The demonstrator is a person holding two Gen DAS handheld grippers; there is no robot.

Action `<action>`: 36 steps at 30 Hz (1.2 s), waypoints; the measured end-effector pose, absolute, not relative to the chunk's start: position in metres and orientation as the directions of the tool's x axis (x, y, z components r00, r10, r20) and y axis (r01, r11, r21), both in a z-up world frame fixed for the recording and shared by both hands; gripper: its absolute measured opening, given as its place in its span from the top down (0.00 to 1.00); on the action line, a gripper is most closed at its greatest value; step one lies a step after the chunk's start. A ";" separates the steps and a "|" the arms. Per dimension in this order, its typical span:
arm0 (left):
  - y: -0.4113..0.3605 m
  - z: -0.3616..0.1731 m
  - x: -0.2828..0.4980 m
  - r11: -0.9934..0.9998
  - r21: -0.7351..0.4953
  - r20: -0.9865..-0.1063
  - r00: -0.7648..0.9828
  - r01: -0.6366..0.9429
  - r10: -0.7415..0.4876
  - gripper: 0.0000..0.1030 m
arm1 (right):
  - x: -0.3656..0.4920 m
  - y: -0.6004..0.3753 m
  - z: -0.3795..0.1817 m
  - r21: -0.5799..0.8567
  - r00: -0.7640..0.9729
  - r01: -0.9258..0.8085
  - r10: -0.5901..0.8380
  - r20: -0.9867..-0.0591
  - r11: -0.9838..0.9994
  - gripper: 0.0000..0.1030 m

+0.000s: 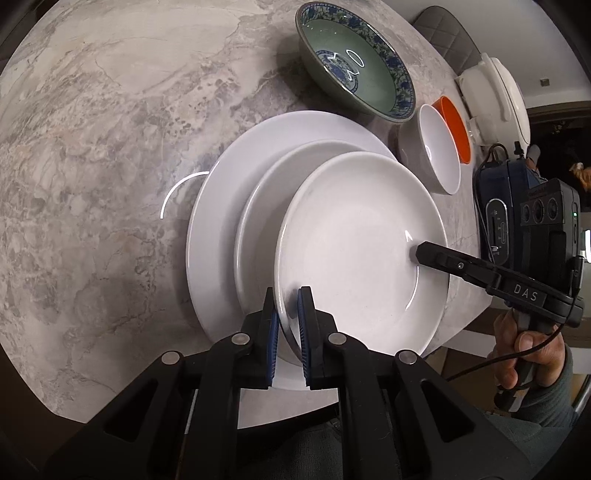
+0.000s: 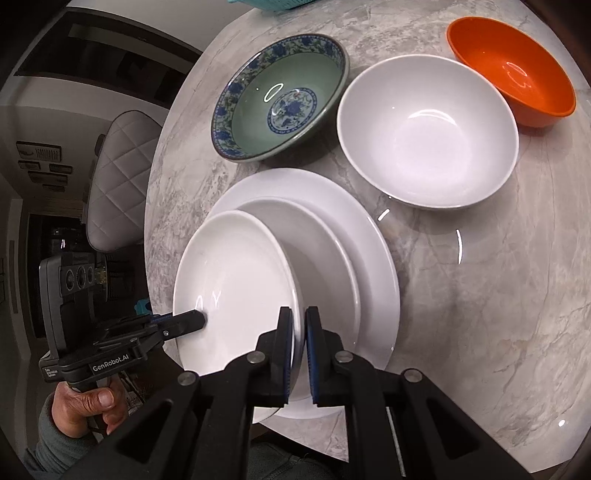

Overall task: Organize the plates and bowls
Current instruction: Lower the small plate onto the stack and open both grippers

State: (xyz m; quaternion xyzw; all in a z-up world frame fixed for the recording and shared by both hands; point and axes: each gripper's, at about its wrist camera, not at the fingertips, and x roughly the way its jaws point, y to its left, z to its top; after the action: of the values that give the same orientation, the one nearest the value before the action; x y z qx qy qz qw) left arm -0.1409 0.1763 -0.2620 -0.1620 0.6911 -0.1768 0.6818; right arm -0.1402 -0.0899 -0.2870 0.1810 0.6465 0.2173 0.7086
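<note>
A small white plate hangs tilted over a medium white plate, which rests on a large white plate. My left gripper is shut on one rim of the small plate. On the opposite rim my right gripper is shut as well. Beyond the stack stand a green bowl with a blue flower pattern, a white bowl and an orange bowl.
Everything sits on a round marble table. A white lidded pot stands behind the orange bowl. A grey quilted chair is beside the table's edge, and a teal basket shows at the far rim.
</note>
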 end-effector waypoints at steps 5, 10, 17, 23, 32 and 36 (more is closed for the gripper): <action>0.165 -0.275 -0.136 0.892 -0.451 -0.893 -0.019 0.021 -0.451 0.91 | -0.137 -0.090 -0.294 0.513 0.073 -0.080 0.518 -0.852 0.855 0.91; 0.160 -0.279 -0.133 0.898 -0.440 -0.898 -0.015 0.005 -0.440 0.91 | -0.134 -0.091 -0.300 0.500 0.071 -0.094 0.506 -0.859 0.861 0.91; 0.154 -0.281 -0.124 0.903 -0.430 -0.903 0.014 -0.014 -0.429 0.90 | -0.133 -0.079 -0.305 0.446 0.078 -0.133 0.458 -0.886 0.885 0.91; 0.160 -0.272 -0.125 0.888 -0.458 -0.888 0.055 -0.032 -0.456 0.70 | -0.134 -0.075 -0.303 0.404 0.081 -0.187 0.424 -0.902 0.896 0.84; 0.167 -0.239 -0.124 0.843 -0.534 -0.841 0.148 -0.066 -0.521 0.28 | -0.139 -0.073 -0.285 0.413 0.096 -0.242 0.446 -0.890 0.878 0.62; 0.175 -0.229 -0.114 0.839 -0.537 -0.839 0.164 -0.089 -0.520 0.27 | -0.133 -0.084 -0.273 0.431 0.108 -0.248 0.467 -0.877 0.867 0.60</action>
State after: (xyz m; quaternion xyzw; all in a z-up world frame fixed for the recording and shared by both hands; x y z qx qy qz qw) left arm -0.1137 0.1748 -0.2293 -0.2418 0.6293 -0.1488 0.7235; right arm -0.1335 -0.0839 -0.2732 0.0879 0.6224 0.2421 0.7391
